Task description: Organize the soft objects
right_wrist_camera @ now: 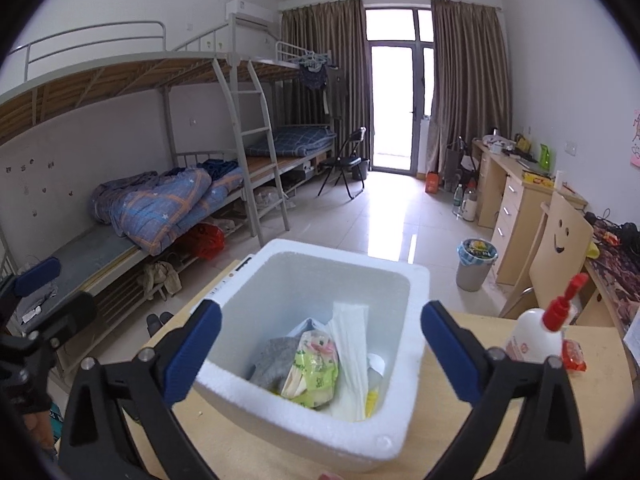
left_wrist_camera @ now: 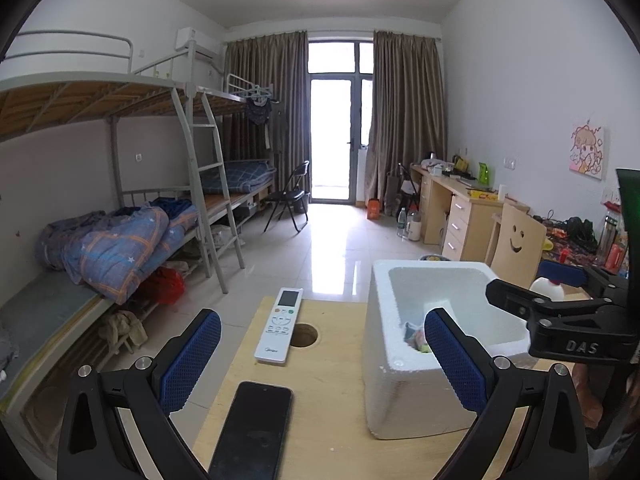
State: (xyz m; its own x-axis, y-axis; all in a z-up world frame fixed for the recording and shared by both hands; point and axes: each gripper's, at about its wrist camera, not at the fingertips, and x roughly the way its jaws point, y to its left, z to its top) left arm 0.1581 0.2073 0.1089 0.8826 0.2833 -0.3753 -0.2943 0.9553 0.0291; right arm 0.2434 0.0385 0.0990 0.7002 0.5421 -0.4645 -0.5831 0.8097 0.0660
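White air-conditioner remote (left_wrist_camera: pixel 280 325) and black smartphone (left_wrist_camera: pixel 251 429) lie on light wooden table (left_wrist_camera: pixel 320 420); white pump bottle with red nozzle (right_wrist_camera: pixel 536 334) near table's right edge; grey metal bunk bed (left_wrist_camera: pixel 120 168) behind.

Both fisheye cameras sat low over a wooden table (left_wrist_camera: pixel 340 400), each looking forward between its own spread blue-padded fingers down the room toward the balcony door (left_wrist_camera: pixel 331 136).

The left wrist view stood further left and further back, with a white foam box (left_wrist_camera: pixel 420 360) to its right and a remote control (left_wrist_camera: pixel 280 326) and a phone (left_wrist_camera: pixel 252 432) close ahead.

The right wrist view hung close above the same foam box (right_wrist_camera: pixel 304 412), looking down into it.

Both views shared the box, the table, the bunk beds (left_wrist_camera: pixel 120 200), the curtains, the desk and the door.
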